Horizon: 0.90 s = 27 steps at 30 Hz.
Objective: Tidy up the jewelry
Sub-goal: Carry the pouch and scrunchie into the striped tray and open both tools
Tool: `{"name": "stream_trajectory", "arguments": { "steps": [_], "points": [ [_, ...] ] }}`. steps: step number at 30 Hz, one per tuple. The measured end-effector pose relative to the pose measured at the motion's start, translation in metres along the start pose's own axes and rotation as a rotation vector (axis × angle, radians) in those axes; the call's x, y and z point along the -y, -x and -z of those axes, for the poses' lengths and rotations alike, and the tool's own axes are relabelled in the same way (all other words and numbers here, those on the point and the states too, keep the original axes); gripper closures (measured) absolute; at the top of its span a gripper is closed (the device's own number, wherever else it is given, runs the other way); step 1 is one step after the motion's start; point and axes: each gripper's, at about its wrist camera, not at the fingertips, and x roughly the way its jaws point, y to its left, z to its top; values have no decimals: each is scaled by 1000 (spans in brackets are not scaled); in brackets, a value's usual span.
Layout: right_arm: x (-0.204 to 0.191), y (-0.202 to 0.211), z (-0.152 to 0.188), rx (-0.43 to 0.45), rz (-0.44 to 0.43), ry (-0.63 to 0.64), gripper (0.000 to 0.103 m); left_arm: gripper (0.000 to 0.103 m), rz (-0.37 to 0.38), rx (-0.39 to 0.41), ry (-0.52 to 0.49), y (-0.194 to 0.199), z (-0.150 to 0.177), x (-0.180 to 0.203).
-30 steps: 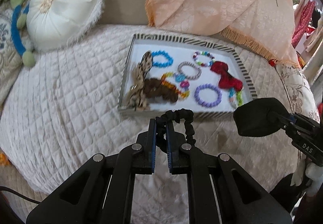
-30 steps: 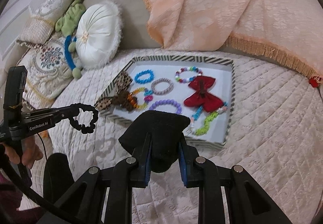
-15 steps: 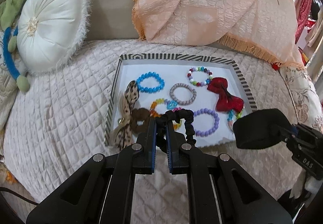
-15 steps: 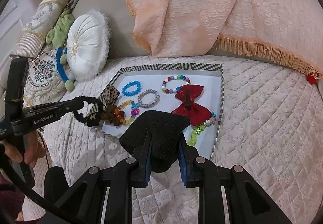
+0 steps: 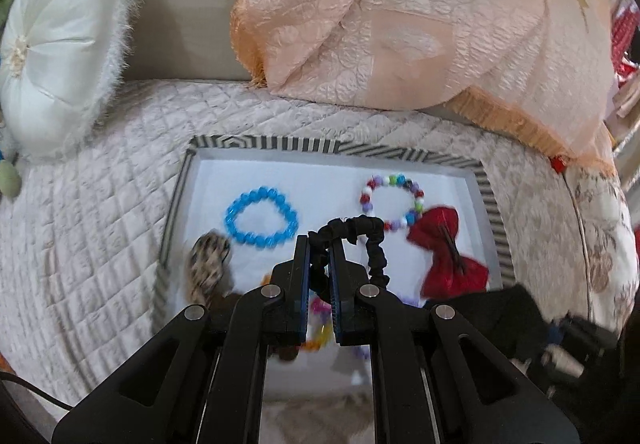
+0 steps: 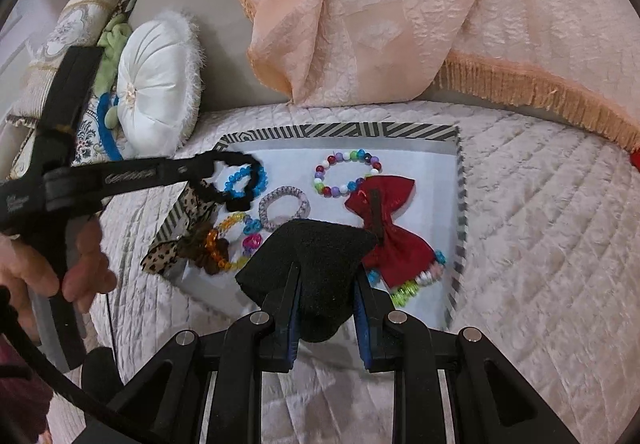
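Both grippers pinch: left gripper (image 5: 320, 244) holds black scrunchie (image 5: 370, 240) over tray (image 5: 260, 143), right gripper (image 6: 326, 284) clamps black pouch (image 6: 308, 264).

A black scrunchie (image 5: 362, 240) hangs looped above the striped tray (image 5: 486, 199) of bead bracelets (image 5: 260, 222)
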Motion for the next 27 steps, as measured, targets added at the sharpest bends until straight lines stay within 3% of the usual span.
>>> {"name": "stream_trajectory", "arguments": {
  "steps": [9, 15, 18, 21, 23, 27],
  "points": [
    [-1, -46, -18, -51, -32, -31, 82, 95, -33, -55, 50, -54, -23, -8],
    [-3, -61, -7, -93, 23, 1, 81, 95, -61, -81, 62, -68, -19, -15],
    [3, -49, -7, -61, 58, -21, 52, 94, -48, -93, 88, -71, -17, -20],
    [9, -36, -6, -39, 53, -40, 49, 82, -63, -89, 72, -67, -13, -18],
    [10, -27, -5, -27, 64, -47, 49, 65, -57, -78, 66, -60, -9, -17],
    [7, -13, -2, -12, 100, -46, 49, 61, -69, -46, 42, -41, 4, -14]
  ]
}}
